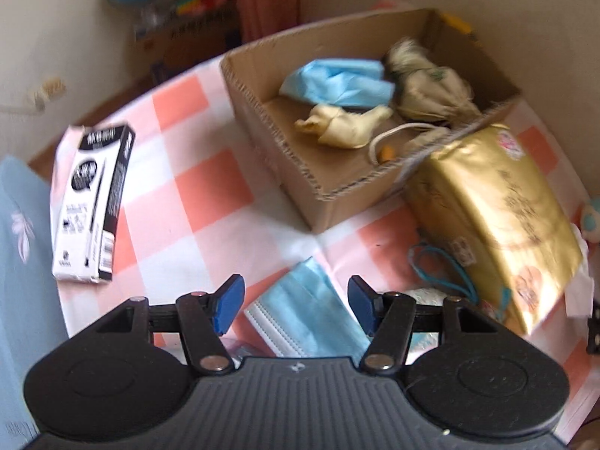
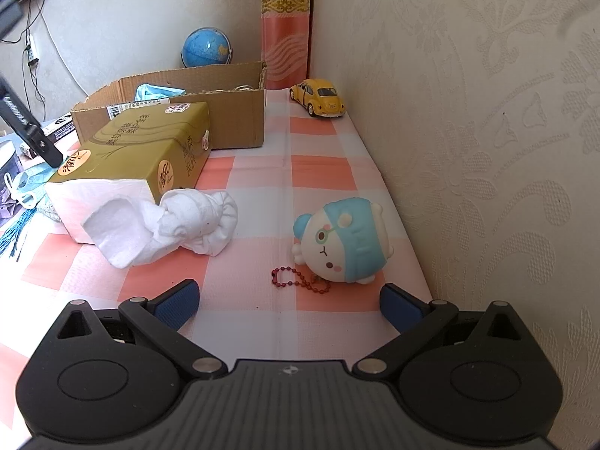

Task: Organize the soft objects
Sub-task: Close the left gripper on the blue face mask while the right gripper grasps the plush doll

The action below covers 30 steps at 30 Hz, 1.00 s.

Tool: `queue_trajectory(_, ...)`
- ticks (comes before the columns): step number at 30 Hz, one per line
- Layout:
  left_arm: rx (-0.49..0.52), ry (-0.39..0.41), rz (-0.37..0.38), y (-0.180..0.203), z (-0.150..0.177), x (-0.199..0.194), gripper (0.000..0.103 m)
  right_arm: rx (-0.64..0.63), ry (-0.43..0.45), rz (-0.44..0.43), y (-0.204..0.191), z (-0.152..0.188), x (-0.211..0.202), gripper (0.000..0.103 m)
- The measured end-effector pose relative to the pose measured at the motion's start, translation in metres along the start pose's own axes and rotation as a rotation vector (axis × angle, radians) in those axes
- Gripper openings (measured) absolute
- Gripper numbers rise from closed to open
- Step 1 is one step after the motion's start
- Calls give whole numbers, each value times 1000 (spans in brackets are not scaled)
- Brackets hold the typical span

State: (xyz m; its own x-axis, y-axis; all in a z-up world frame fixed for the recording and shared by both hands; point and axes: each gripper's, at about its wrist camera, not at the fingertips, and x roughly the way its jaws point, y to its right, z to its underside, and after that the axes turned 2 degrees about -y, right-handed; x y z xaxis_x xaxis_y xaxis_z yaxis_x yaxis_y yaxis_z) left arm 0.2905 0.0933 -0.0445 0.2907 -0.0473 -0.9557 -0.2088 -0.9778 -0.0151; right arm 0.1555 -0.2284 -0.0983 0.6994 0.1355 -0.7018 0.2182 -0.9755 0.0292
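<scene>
A cardboard box (image 1: 262, 120) on the checked table holds a blue mask (image 1: 337, 82), a cream cloth piece (image 1: 345, 127) and a beige cloth bundle (image 1: 431, 90). My left gripper (image 1: 296, 300) is open just above a blue face mask (image 1: 311, 311) lying flat on the table. My right gripper (image 2: 288, 303) is open and empty, just short of a white and blue plush toy (image 2: 345, 240) with a red bead chain (image 2: 296, 277). A knotted white sock (image 2: 180, 225) lies left of the toy. The box also shows in the right wrist view (image 2: 225, 120).
A gold tissue pack (image 1: 498, 217) lies against the box, also in the right wrist view (image 2: 138, 153). A black and white pen box (image 1: 93, 202) lies left. A yellow toy car (image 2: 318, 97) sits by the wall. A globe (image 2: 206, 47) stands behind.
</scene>
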Motion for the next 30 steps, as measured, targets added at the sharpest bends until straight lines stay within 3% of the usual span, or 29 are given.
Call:
queue_trajectory(8, -7, -89, 18, 3, -2, 23, 59, -3, 0, -4, 0, 0, 0, 103)
queue_trajectory(11, 7, -75, 36, 9, -1, 23, 50, -3, -9, -4, 1, -1, 0, 103)
queue_trajectory(16, 35, -56, 45, 19, 3, 19, 49, -3, -31, 7, 2, -8, 4, 103)
queue_trajectory(20, 71, -53, 12, 25, 4, 12, 51, -18, -40, 30, 2, -14, 8, 103)
queue_trajectory(24, 75, -67, 5, 23, 2, 4, 66, -36, -32, 36, -1, -16, 8, 103)
queue_trajectory(30, 85, -92, 17, 21, 3, 11, 66, -33, -21, 36, -2, -18, 8, 103)
